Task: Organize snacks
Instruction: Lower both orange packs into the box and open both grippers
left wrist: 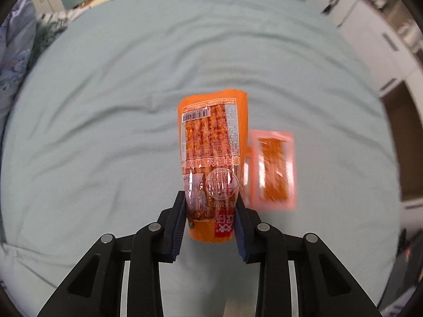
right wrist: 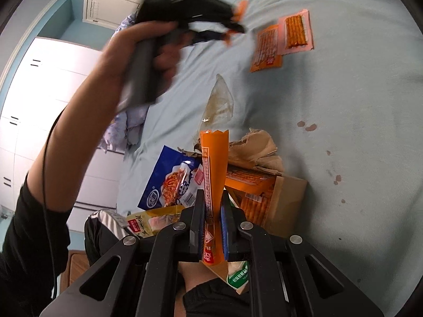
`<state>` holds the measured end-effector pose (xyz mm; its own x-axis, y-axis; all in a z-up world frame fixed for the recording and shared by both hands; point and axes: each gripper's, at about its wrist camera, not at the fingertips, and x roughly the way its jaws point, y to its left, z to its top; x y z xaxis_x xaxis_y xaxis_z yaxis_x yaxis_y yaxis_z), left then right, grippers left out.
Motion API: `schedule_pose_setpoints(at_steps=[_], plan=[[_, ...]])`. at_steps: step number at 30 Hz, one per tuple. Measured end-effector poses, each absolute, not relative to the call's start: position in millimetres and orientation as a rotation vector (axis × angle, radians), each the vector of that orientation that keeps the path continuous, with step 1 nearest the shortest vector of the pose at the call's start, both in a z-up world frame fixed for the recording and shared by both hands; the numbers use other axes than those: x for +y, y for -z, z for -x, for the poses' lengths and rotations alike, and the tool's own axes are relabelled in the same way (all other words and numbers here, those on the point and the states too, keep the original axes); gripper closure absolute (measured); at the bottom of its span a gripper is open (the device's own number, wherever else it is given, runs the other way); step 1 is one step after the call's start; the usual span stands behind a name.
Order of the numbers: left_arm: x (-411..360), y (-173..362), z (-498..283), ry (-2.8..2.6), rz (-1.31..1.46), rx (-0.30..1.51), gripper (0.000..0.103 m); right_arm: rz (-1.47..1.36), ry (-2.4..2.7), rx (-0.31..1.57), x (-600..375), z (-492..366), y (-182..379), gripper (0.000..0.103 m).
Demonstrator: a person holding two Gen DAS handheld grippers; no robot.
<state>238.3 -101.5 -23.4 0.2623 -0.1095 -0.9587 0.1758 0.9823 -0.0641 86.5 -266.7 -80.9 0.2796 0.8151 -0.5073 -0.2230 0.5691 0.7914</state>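
My left gripper [left wrist: 210, 207] is shut on an orange snack pack [left wrist: 211, 142] and holds it above the pale blue bedsheet [left wrist: 105, 105]. A pink snack pack [left wrist: 273, 169] lies on the sheet just right of it. My right gripper [right wrist: 212, 212] is shut on an orange snack pack [right wrist: 214, 163], held edge-on above a torn cardboard box [right wrist: 280, 192] of snacks. In the right wrist view the left gripper [right wrist: 232, 23] is blurred at the top, near an orange pack [right wrist: 265, 50] and a pink pack [right wrist: 296, 30] lying side by side on the sheet.
A blue snack bag [right wrist: 171, 179] and a yellow one [right wrist: 148, 224] lie by the box. A clear empty wrapper [right wrist: 219, 100] lies on the sheet. White cabinets [left wrist: 370, 39] stand beside the bed. Crumpled bedding [left wrist: 15, 52] lies at the left.
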Motion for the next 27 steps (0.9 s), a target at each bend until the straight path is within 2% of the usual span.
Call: schedule_pose_setpoints(at_steps=[4, 7, 11, 12, 15, 17, 19, 20, 22, 24, 27], plan=[[-78, -30, -165, 0.308, -0.089, 1.214, 0.071, -0.679, -0.766, 1.048, -269, -78, 73, 0.095], [-59, -46, -105, 0.361, -0.102, 1.183, 0.071, -0.681, -0.816, 1.017, -266, -67, 61, 0.095], [-50, -30, -46, 0.399, -0.094, 1.19, 0.071, -0.602, -0.826, 0.99, -255, -54, 51, 0.094], [-46, -20, -32, 0.399, -0.113, 1.181, 0.071, -0.549, -0.796, 0.982, -249, -50, 49, 0.091], [-45, 3, -20, 0.403, -0.128, 1.179, 0.07, -0.428, -0.657, 1.031, -234, -47, 53, 0.09], [-42, 19, -21, 0.413, -0.08, 1.224, 0.068, -0.443, -0.611, 1.074, -235, -48, 58, 0.088], [-44, 30, -25, 0.42, -0.061, 1.247, 0.06, -0.488, -0.572, 1.036, -247, -44, 54, 0.077], [-45, 34, -25, 0.416, -0.066, 1.248, 0.06, -0.522, -0.547, 0.986, -258, -39, 47, 0.073], [-46, 40, -20, 0.411, -0.082, 1.239, 0.052, -0.613, -0.476, 0.915, -281, -31, 40, 0.049], [-49, 46, -15, 0.411, -0.096, 1.249, 0.026, -0.687, -0.379, 0.871, -305, -23, 42, 0.038], [-51, 49, -11, 0.435, -0.1, 1.252, 0.025, -0.775, -0.245, 0.862, -334, -19, 50, 0.038]])
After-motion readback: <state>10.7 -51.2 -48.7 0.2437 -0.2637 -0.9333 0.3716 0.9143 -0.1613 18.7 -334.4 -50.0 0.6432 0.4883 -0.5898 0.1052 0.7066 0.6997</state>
